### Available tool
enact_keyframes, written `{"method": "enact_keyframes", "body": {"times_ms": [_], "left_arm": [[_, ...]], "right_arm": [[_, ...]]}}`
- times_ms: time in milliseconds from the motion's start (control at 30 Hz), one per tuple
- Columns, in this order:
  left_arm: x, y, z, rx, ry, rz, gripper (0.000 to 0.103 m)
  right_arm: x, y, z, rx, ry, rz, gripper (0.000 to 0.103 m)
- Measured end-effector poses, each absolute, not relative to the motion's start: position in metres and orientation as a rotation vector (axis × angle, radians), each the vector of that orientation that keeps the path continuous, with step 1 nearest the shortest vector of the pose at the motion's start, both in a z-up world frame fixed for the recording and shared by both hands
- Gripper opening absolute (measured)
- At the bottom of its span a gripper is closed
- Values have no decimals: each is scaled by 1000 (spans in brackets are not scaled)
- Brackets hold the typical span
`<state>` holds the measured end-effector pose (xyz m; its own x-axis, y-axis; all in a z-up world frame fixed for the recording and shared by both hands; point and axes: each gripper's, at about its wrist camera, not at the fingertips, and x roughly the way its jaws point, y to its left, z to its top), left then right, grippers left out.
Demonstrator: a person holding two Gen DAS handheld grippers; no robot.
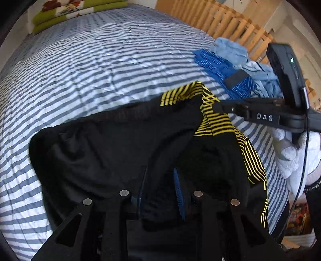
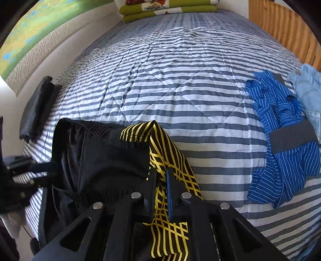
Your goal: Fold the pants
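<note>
Black pants (image 1: 120, 140) with a yellow-striped side band lie bunched on the striped quilt (image 1: 90, 60) at the near edge of the bed. My left gripper (image 1: 160, 170) points down into the black cloth. Its jaws stand apart and loose fabric lies between the blue pads. In the right wrist view my right gripper (image 2: 161, 172) is shut on the yellow-striped band (image 2: 160, 148) of the pants (image 2: 104, 152). The right gripper (image 1: 222, 106) also reaches in from the right in the left wrist view, held by a white-gloved hand (image 1: 291, 156).
A blue pinstriped garment (image 2: 280, 140) and a pale blue one (image 2: 309, 84) lie heaped at the quilt's (image 2: 180, 80) right side. A folded green blanket (image 2: 168, 10) sits at the far end. A wooden slatted rail (image 1: 220, 18) runs along the right. A dark folded item (image 2: 38, 108) rests at the left edge.
</note>
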<state>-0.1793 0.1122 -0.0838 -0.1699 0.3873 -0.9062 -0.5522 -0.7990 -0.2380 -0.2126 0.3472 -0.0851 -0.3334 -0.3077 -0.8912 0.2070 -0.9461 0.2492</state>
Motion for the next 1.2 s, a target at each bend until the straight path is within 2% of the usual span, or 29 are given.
{"method": "enact_keyframes", "body": {"times_ms": [133,200,233,267,300,333,567,600,767,867,900,933,1033,1200], "left_arm": [[-185,148,-118,-1579,62,1890,39],[-187,155,-125,-1583,41,1899,39],[-186,158,-124,-1571,53,1916,37],[-185,160,-124,-1567,67,1927,25],[-183,161,-122,-1556,61,1935,19],[-181,159,-118,-1539,51,1947,6],[-115,136,-65,-1342,83,2056,4],[-105,133,-64,-1346,85,2047,0],[-57,124,-76,-1393,152,1970,0],[-46,117,-80,-1391,168,1970,0],[-47,109,-76,-1383,156,1995,1],[-50,99,-71,-1368,144,2031,5],[-70,59,-64,-1369,86,2162,22],[-139,-10,-65,-1454,-23,2354,23]], "right_arm": [[-209,369,-78,1594,-74,-2397,6],[-207,377,-78,1595,-82,-2390,6],[-208,379,-78,1597,-79,-2392,6],[-208,380,-80,1596,-77,-2391,6],[-208,382,-81,1594,-82,-2386,6],[-210,382,-83,1596,-85,-2385,6],[-218,382,-98,1626,-165,-2336,6],[-216,378,-97,1620,-144,-2328,8],[-192,362,-67,1506,-17,-2374,11],[-173,347,-47,1412,60,-2357,21],[-168,341,-42,1384,89,-2342,28],[-165,335,-40,1362,128,-2338,33],[-168,318,-46,1351,255,-2347,34],[-203,305,-84,1463,305,-2320,42]]}}
